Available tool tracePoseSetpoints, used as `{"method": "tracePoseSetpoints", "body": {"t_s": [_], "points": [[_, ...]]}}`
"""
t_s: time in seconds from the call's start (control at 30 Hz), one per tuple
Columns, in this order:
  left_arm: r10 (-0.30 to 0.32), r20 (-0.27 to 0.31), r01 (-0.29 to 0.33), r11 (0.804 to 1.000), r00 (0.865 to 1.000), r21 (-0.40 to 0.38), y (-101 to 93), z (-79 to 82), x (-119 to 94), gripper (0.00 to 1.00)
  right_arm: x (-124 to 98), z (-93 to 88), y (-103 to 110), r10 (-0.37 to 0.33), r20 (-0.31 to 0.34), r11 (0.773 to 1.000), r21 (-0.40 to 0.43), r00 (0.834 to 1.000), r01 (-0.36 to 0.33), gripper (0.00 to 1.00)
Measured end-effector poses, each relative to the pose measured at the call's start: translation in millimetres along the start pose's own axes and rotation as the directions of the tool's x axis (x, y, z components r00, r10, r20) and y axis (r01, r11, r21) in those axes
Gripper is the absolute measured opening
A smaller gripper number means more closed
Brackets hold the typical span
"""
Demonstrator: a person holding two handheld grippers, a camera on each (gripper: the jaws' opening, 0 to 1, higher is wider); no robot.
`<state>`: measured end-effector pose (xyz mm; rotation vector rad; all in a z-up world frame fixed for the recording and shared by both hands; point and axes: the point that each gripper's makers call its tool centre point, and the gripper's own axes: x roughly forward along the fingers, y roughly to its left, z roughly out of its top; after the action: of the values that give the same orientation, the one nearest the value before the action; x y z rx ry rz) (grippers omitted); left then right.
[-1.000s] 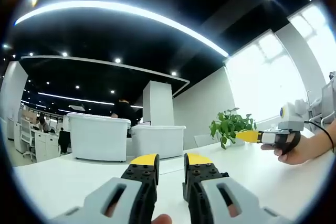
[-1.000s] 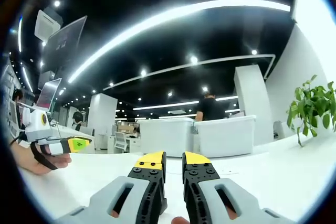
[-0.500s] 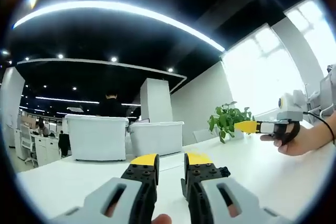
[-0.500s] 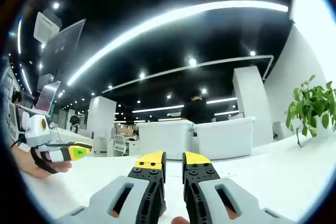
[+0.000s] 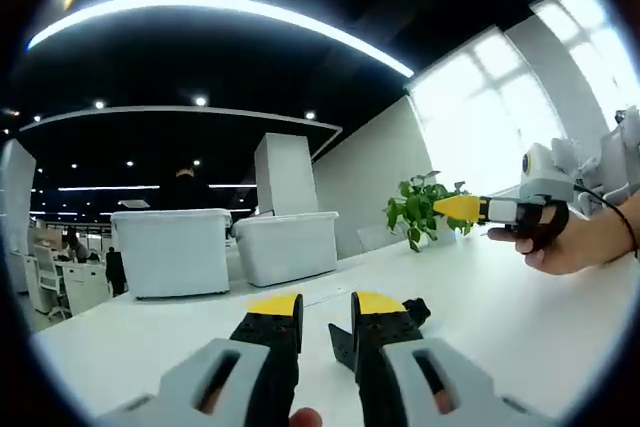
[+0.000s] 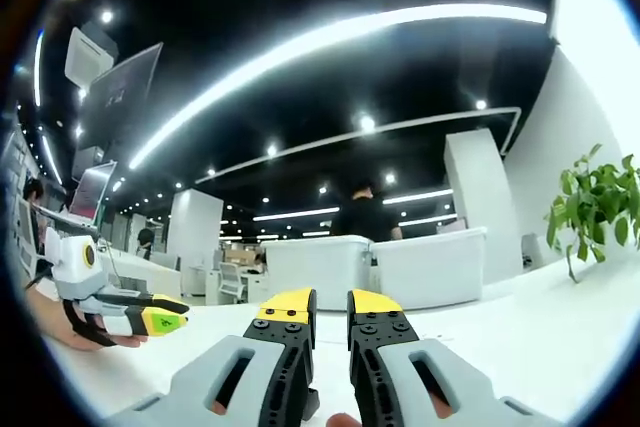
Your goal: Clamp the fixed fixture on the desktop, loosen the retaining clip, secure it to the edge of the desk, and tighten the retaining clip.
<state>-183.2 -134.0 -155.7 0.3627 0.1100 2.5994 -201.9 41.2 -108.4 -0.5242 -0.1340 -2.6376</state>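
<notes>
Left hand-held gripper point(image 5: 327, 304) low over white surface point(image 5: 500, 297); jaws slightly apart, nothing between them; black fixture point(image 5: 345, 339) just ahead of right jaw, on surface, partly hidden; right hand-held gripper point(image 6: 331, 299) jaws narrowly apart, gripping nothing; left one also seen in right gripper view point(image 6: 165, 323), held in hand point(image 6: 95, 337); plant point(image 5: 422, 209) by window; white bins point(image 5: 220, 247) behind.

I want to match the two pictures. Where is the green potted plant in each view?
Left gripper view: the plant stands right of centre on the white desk, beside the bright window.
Right gripper view: the plant is at the far right edge.
Shared landmark: the two white bins.
</notes>
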Motion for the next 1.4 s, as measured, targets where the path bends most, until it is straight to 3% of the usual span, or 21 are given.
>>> {"method": "tracePoseSetpoints", "body": {"t_s": [0.2, 0.4, 0.57, 0.67, 0.77, 0.9, 1.0, 1.4], "points": [[0.008, -0.025, -0.009, 0.999, 1.0, -0.049, -1.9, -6.6, 7, 0.2, 2, 0.9, 0, 0.007, 0.003, 1.0, -0.002, 1.0, -0.007, 0.13], [-0.012, -0.119, 0.009, 1.0, 0.993, -0.025, -11.8, -26.2, 15, 0.25, 3, 3.3, -8, -0.005, 0.01, 1.0, 0.02, 1.0, 0.005, 0.13], [0.004, -0.126, -0.009, 0.999, 0.992, -0.035, -11.0, -27.2, 18, 0.26, 3, 4.9, -14, -0.017, 0.017, 0.999, 0.044, 1.0, 0.016, 0.13], [0.013, -0.165, -0.016, 1.0, 0.986, -0.017, -14.1, -35.3, 23, 0.26, 4, 6.0, -17, -0.025, 0.022, 0.998, 0.059, 0.999, 0.024, 0.13], [0.018, -0.185, -0.022, 1.0, 0.982, -0.02, -16.5, -38.8, 26, 0.25, 4, 8.3, -14, -0.012, 0.022, 1.0, -0.026, 1.0, 0.013, 0.13], [0.045, -0.227, -0.054, 0.998, 0.973, -0.034, -13.9, -48.0, 32, 0.25, 4, 8.8, 3, 0.025, 0.018, 0.997, -0.077, 1.0, -0.024, 0.13], [0.057, -0.266, -0.057, 0.998, 0.962, 0.008, -15.1, -56.4, 32, 0.25, 4, 7.7, 8, 0.041, 0.012, 0.996, -0.077, 0.999, -0.04, 0.13], [0.109, -0.324, -0.109, 0.994, 0.94, 0.019, -5.3, -70.1, 42, 0.25, 1, 12.0, 7, 0.032, 0.025, 0.999, -0.027, 0.999, -0.031, 0.13]]}}
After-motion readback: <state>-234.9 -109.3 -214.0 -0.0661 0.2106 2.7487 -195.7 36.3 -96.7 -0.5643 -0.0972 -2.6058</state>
